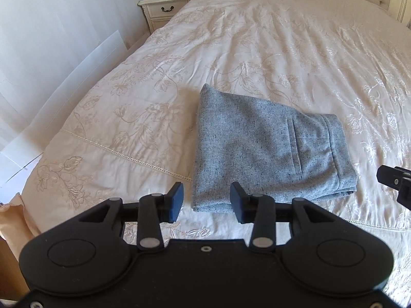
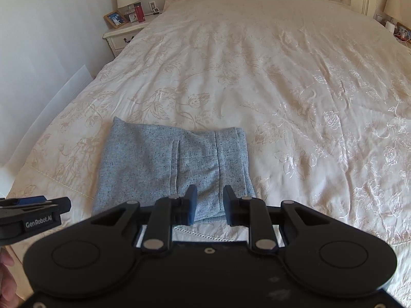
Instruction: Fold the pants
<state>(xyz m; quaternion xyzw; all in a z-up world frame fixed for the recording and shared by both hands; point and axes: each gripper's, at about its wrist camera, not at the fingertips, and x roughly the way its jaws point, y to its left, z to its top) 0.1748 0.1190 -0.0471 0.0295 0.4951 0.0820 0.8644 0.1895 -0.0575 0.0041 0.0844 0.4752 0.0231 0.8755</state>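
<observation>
I see the pants lying folded into a compact rectangle near the foot of the bed, pocket side up. My left gripper hangs above their near edge with its fingers spread and nothing between them. My right gripper hovers over the waistband end, fingers narrowly apart, also empty. I judge the fold finished, so both hang clear.
</observation>
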